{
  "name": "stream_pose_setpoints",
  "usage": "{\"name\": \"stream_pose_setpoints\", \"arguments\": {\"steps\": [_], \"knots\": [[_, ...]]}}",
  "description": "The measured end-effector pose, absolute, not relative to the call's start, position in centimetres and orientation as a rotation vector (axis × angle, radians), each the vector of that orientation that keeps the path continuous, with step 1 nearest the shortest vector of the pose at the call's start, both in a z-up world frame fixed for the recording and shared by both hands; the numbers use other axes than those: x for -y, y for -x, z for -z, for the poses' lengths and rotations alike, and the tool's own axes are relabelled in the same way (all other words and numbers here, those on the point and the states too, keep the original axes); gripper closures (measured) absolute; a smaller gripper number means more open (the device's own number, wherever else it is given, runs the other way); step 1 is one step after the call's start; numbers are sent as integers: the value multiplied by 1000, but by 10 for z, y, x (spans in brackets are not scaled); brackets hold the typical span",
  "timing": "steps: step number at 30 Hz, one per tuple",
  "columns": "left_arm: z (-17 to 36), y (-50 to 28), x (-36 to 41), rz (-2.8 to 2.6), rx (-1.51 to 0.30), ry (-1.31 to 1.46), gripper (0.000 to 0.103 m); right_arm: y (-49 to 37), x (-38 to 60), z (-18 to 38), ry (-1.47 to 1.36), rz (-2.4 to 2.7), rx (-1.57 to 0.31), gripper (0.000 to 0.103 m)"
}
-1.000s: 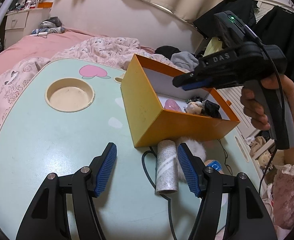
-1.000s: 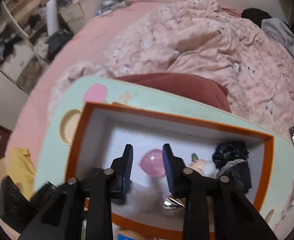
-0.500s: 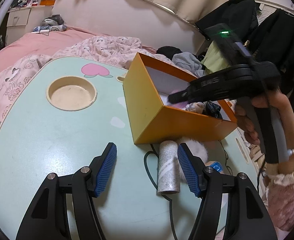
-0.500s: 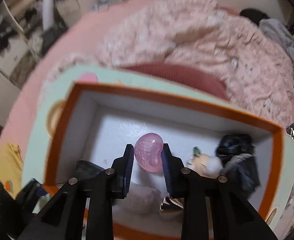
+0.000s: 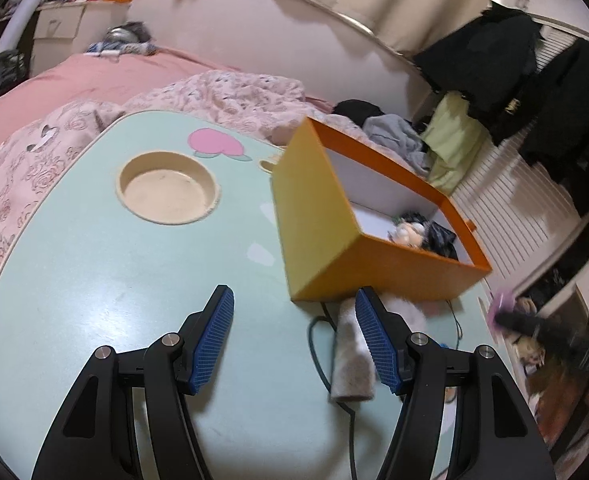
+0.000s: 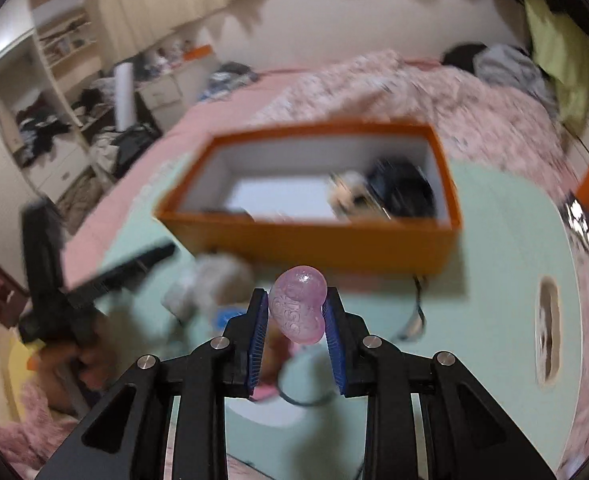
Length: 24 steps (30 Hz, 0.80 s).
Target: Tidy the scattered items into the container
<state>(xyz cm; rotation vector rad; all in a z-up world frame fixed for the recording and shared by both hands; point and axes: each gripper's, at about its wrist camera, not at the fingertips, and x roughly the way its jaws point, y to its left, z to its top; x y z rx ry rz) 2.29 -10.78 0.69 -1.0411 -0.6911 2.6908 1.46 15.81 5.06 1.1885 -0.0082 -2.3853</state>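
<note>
On a mint-green bed desk (image 5: 94,280), the orange cardboard box (image 5: 322,240) holds a few items; right tongs (image 6: 294,316) clamp a pink translucent bean-shaped toy (image 6: 299,304) outside it, left tongs (image 5: 294,336) gape, empty; a grey speckled cylinder (image 5: 350,360) remains out.

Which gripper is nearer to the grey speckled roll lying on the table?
Left. The left gripper hovers right at the grey speckled roll, one finger beside it. The right gripper, holding a pink bean-shaped toy, is farther off.

Soft, even indoor light; pale glare on the worktop (image 5: 106,312); strong motion blur in right view; fisheye-bent, dark edges.
</note>
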Motion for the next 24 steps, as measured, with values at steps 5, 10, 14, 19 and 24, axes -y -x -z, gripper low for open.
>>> {"name": "stream_pose_setpoints", "arguments": {"steps": [5,10,14,19,24], "knots": [[-11,-3,105,-2716,657,1129,39,-4,-164,-24,-1255,2404,73,76],[-11,6,112,-2689,730,1154,39,-3,-155,-18,-1232,2417,69,76],[-14,-3,116,-2663,748,1132,39,-8,-156,-17,-1196,2411,117,75],[-25,-11,116,-2693,692,1106,39,-19,-165,-20,-1092,2474,188,62],[-50,-15,108,-2710,592,1046,39,-35,-170,-25,-994,2534,230,57]]}}
